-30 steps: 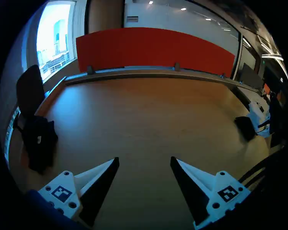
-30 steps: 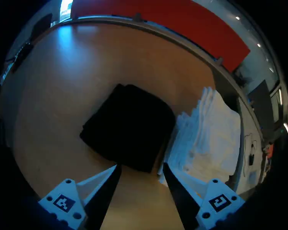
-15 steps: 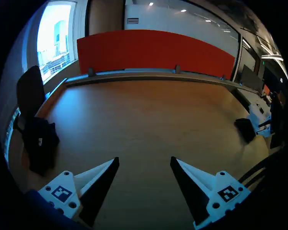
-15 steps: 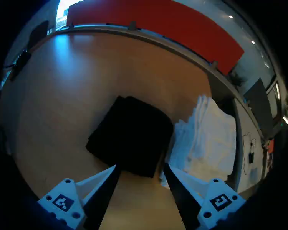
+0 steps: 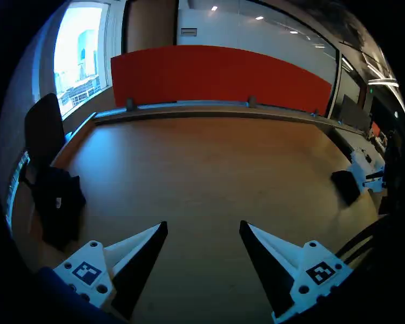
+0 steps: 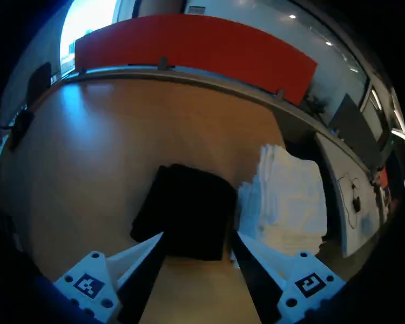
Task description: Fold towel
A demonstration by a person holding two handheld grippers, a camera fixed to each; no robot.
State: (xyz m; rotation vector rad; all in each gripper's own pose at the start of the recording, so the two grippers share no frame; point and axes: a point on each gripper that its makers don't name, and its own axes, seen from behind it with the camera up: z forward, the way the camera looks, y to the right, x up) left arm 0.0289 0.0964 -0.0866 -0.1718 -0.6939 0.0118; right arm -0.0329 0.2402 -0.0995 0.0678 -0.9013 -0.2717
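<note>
Both grippers hang spread and empty, the left gripper (image 5: pixel 202 223) over the table (image 5: pixel 202 162), the right gripper (image 6: pixel 198 234) just short of the folded black towel (image 6: pixel 183 216) beside the white stack (image 6: pixel 286 200) on its right, where a careless nip could snag one layer and undo the fold.

Wooden table (image 6: pixel 94 162) carries black towel (image 6: pixel 186 210), white towel stack (image 6: pixel 286 200).

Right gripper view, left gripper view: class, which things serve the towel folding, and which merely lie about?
For the job: dark folded towel, white towel stack, right gripper, left gripper.
Lying about: black chair, red partition.
</note>
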